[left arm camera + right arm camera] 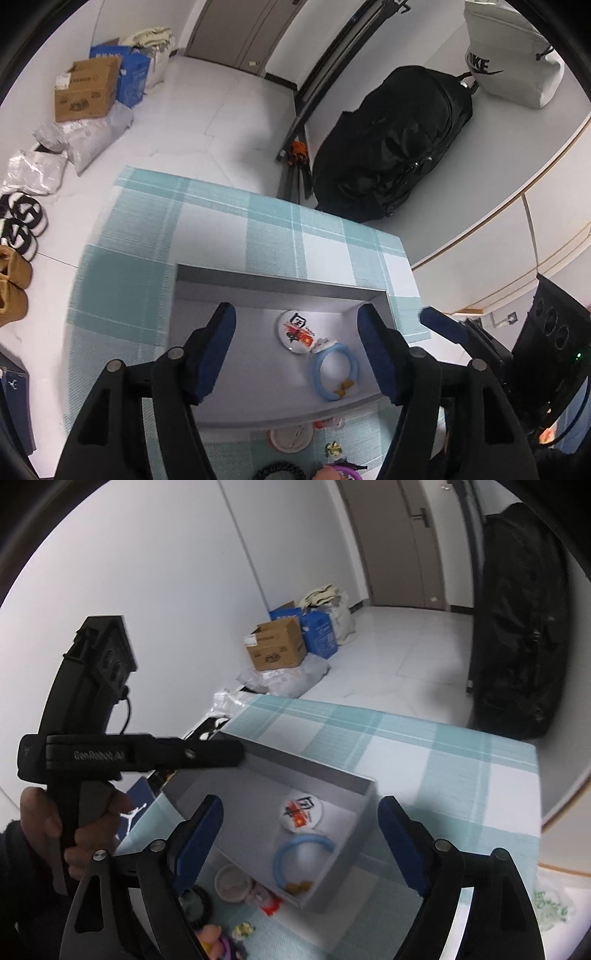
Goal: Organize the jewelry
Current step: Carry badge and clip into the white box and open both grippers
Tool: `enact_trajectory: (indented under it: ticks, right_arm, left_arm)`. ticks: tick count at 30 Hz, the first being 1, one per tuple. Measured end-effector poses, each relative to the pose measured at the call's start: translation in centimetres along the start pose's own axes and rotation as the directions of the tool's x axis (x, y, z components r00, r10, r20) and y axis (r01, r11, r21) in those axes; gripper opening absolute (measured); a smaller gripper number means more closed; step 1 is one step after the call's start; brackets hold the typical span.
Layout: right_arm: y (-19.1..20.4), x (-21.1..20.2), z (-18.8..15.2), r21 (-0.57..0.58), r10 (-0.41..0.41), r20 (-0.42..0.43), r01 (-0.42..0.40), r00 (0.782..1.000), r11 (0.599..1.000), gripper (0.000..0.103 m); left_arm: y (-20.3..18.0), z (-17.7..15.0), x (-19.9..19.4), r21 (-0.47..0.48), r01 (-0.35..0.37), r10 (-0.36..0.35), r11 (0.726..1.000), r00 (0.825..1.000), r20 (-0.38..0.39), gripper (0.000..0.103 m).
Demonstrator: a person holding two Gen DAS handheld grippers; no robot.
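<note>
A grey open box (258,284) (354,794) sits on a teal checked tablecloth (147,229) (443,760). Inside lie a round white badge (297,331) (302,811) and a light blue bracelet (334,371) (301,860) with yellow charms. My left gripper (297,354) is open and empty above the box; it also shows in the right wrist view (147,755). My right gripper (301,845) is open and empty above the box; one of its fingers (443,326) shows in the left wrist view. Loose jewelry lies in front of the box: a white round piece (291,437) (232,882), a black hair tie (279,470) (197,904), a small flower clip (334,449) (243,930).
A black bag (391,147) (517,627) stands past the table's far edge. Cardboard and blue boxes (88,88) (277,646) and plastic bags lie on the white floor. Shoes (18,229) line the left. A white Nike bag (513,59) sits at the far right.
</note>
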State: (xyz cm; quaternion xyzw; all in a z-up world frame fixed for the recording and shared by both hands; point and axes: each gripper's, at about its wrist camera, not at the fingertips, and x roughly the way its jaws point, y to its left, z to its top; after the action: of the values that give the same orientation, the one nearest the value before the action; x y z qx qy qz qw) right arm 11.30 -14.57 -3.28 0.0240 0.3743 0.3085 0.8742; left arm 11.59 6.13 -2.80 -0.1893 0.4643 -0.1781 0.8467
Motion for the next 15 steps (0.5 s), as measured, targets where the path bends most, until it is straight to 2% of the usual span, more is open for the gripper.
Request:
enact_trajectory:
  ticks: [2,8,15]
  right_arm:
    - [-0.2,-0.9,-0.4,0.018,-0.008,0.011,0.008,1.0,1.0,0.087]
    - [0.1,-3.0,-1.4,0.033,-0.027,0.059,0.026,0.998,0.999,0.098]
    - [1.5,-4.9,-2.8,0.031,-0.032,0.081,0.03,0.996,0.999,0.103]
  left_arm:
    - [-0.2,-0.2,-0.6,-0.001,-0.011,0.011,1.0,1.0,0.021,0.064]
    - [-1.3,-1.6,-2.8,0.045,-0.039,0.035,0.998,0.996,0.087,0.069]
    - [-2.1,-4.2,-3.7,0.082,-0.116,0.107,0.99,0.989,0.101,0.072]
